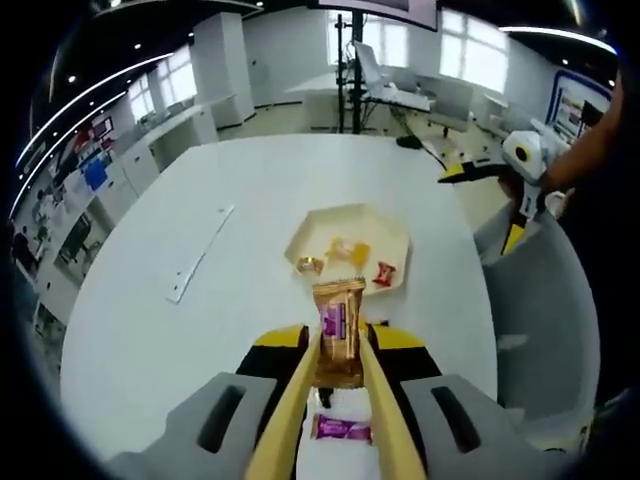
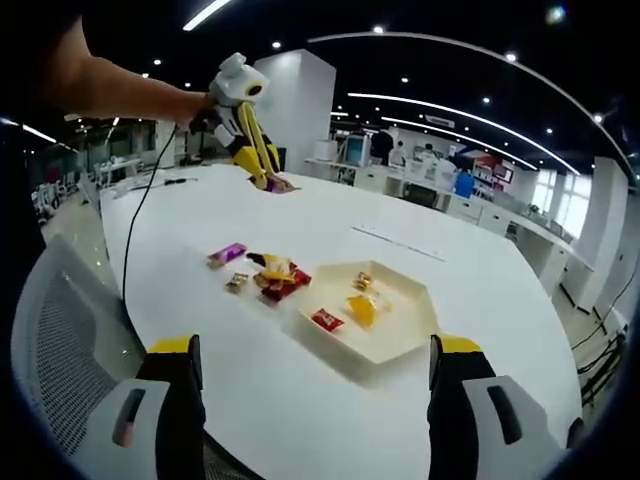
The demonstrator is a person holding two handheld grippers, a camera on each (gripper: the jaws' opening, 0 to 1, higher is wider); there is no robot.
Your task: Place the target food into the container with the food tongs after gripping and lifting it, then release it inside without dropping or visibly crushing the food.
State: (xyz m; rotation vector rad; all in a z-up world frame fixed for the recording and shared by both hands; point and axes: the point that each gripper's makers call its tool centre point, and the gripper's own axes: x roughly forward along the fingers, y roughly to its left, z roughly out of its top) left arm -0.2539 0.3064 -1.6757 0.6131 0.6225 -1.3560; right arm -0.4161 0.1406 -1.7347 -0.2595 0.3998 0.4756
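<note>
On the white tabletop [image 2: 420, 210] we see the hexagonal tray [image 1: 392, 233] holding a few sweets. Our left tool [image 1: 340, 372] drives yellow tongs [image 1: 296, 400], clamped on a brown snack packet [image 1: 338, 335] raised at the tray's 6 o'clock edge. Our right tool [image 2: 312, 400] hangs apart. Loose snacks [image 2: 262, 272] lie at the tray's 9 o'clock.

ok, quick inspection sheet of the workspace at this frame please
Surface: white table, a flat white strip lying on it.
Job's things: hexagonal cream tray with a few wrapped sweets; tongs pinching a brown packet above the table, short of the tray.
Clutter: loose snacks beside the tray.
Grippers: left tool shut on tongs; right tool open, empty.
Cables: black cable along the table edge.
Surroundings: mesh chair, open office.
</note>
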